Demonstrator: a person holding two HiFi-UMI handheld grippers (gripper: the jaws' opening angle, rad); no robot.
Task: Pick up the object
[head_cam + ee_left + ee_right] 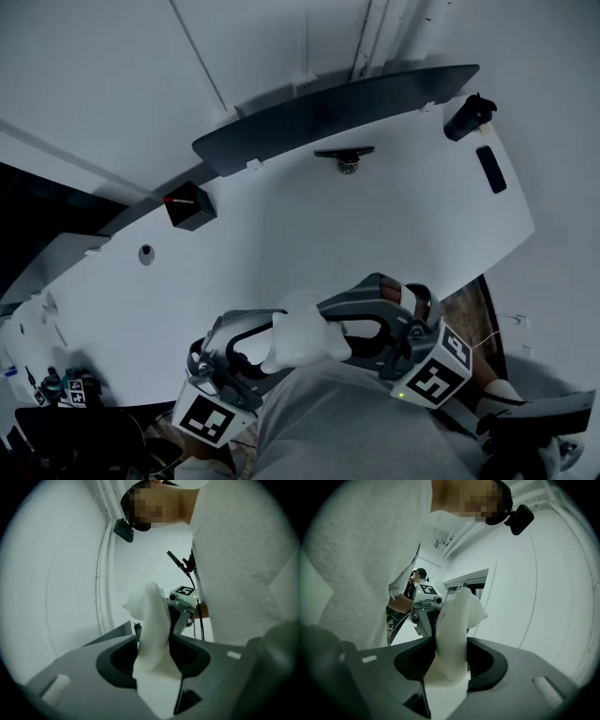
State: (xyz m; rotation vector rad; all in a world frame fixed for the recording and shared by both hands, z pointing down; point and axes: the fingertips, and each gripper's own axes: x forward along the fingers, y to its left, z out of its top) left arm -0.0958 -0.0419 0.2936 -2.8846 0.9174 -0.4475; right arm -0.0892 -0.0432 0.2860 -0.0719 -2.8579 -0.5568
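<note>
Left tool [267, 339] [152, 656]: closed on the white object [305, 339] [154, 620], which fills the gap between its jaws; lower left of the head view.
Right tool [352, 323] [450, 660]: closed on the same white object [457, 620] from the opposite side, facing the left tool.
White object: held up between both tools, lower middle of the head view, close to the person's grey shirt [337, 422].
Counter [328, 234]: white, carries a black box [190, 206] at the left.

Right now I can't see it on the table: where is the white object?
Head view, bottom centre: the white object is off the table, clamped between the left gripper and right gripper, in front of the person's shirt.
</note>
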